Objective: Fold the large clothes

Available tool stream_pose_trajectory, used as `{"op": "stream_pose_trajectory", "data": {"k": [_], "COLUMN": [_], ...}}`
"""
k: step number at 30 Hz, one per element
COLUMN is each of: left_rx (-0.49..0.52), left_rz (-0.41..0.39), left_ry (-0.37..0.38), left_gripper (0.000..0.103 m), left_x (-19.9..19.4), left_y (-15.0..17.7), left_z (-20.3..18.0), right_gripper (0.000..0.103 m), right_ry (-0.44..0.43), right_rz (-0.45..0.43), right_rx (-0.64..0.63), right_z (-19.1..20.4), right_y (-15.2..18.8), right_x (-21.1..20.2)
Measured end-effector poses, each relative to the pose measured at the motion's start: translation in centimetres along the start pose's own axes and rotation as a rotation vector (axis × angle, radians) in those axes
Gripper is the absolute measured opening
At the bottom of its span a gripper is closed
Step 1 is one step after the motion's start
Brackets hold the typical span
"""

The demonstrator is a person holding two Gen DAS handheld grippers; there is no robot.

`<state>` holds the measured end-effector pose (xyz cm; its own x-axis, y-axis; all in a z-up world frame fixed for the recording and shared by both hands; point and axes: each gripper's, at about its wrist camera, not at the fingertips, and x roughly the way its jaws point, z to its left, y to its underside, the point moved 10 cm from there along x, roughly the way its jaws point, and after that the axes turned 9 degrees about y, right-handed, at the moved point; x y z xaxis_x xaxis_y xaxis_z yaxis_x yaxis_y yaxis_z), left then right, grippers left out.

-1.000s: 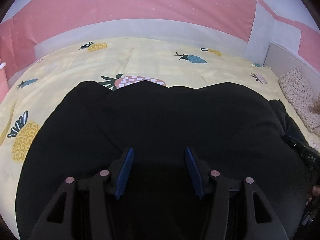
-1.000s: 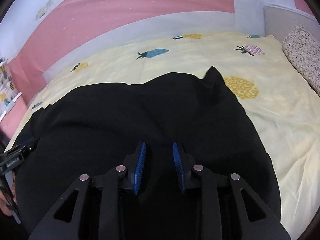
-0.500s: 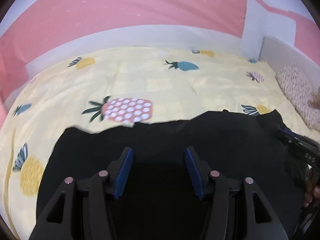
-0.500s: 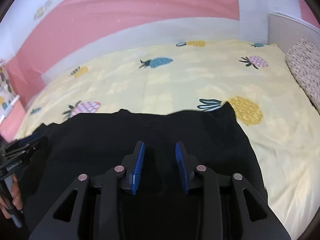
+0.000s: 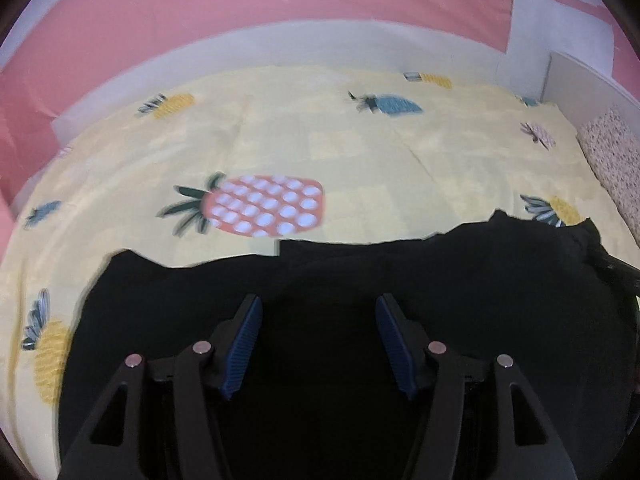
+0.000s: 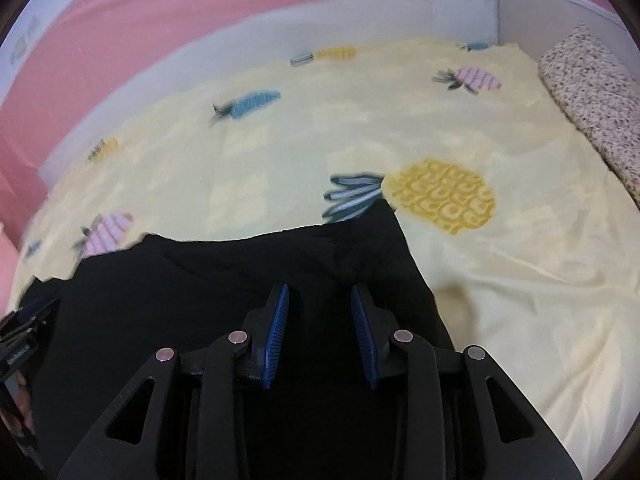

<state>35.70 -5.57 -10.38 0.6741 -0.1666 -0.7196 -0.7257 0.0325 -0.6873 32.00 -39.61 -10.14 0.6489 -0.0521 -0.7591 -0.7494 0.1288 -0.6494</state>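
The black garment [image 5: 360, 280] lies on the bed [image 5: 280, 152], directly under and ahead of both grippers. The left gripper [image 5: 318, 342] has just been opening, with nothing pinched; the right gripper [image 6: 319, 330] also stands apart, empty. The garment looks partly folded, probably with more folds left.

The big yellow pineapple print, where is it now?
In the right wrist view, the yellow pineapple print lies on the bedsheet, right of centre, just beyond the black garment corner.
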Motion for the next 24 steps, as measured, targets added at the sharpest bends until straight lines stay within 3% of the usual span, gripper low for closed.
{"op": "stream_pose_trajectory", "data": {"k": [5,11,15,19,22,24], "left_rx": [0.026,0.034,-0.025,-0.040,-0.047,-0.056], "left_rz": [-0.101,-0.121,-0.095,-0.104,-0.107,-0.120], "left_ry": [-0.005,-0.082,-0.129,-0.148,-0.160,-0.166], "left_gripper": [0.062,0.062,0.062,0.062,0.062,0.062], "left_x": [-6.1,-10.1,-10.3,-11.2,-12.0,-12.8], "left_y": [1.5,7.3,10.9,11.4,11.5,11.7], "left_z": [0.6,3.3,6.6,7.4,7.7,8.0], "right_gripper": [0.034,0.034,0.035,0.039,0.039,0.039], "right_ry": [-0.036,-0.006,0.029,0.012,0.046,0.016], "right_rz": [-0.076,-0.091,-0.093,-0.064,-0.083,-0.112], "right_rx": [-0.046,-0.036,0.037,0.102,0.081,0.084], "right_z": [-0.5,-3.7,-6.6,-7.5,-7.5,-7.0], "right_y": [2.8,8.2,9.0,8.9,8.7,8.3], "right_x": [-6.0,-7.5,-7.1,-6.7,-7.7,-9.2]}}
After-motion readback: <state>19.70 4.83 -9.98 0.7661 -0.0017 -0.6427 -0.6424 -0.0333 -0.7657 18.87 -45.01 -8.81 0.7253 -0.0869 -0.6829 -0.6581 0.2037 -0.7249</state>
